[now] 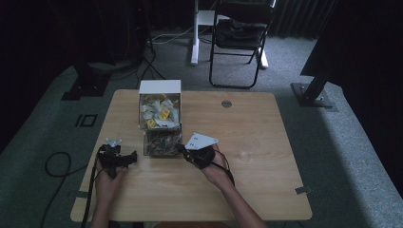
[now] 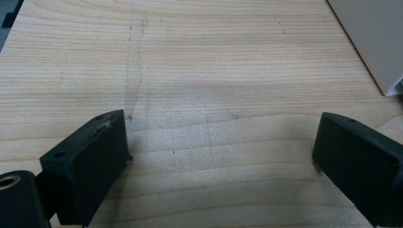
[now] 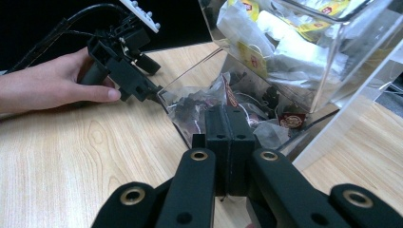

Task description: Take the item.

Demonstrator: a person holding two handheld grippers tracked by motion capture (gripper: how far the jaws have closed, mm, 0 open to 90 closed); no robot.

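Note:
A clear two-tier dispenser [image 1: 160,111] stands on the wooden table [image 1: 199,190]. White and yellow tea bags fill its upper box [image 3: 294,42], and dark sachets lie in the open lower bin [image 1: 162,141] [image 3: 204,102]. My right gripper [image 1: 181,148] [image 3: 230,114] is shut just in front of the lower bin's mouth, and I see nothing between its pads. My left gripper [image 1: 116,151] [image 2: 221,137] rests open on bare table [image 2: 214,57] left of the dispenser, with nothing in it. The right gripper view shows that left gripper [image 3: 138,80] with a hand around it.
A small round metal disc [image 1: 226,103] sits in the tabletop at the back right. Beyond the table are a black folding chair [image 1: 237,38], a white desk leg [image 1: 194,33] and a black stand base [image 1: 311,92]. Cables [image 1: 57,164] loop on the floor at left.

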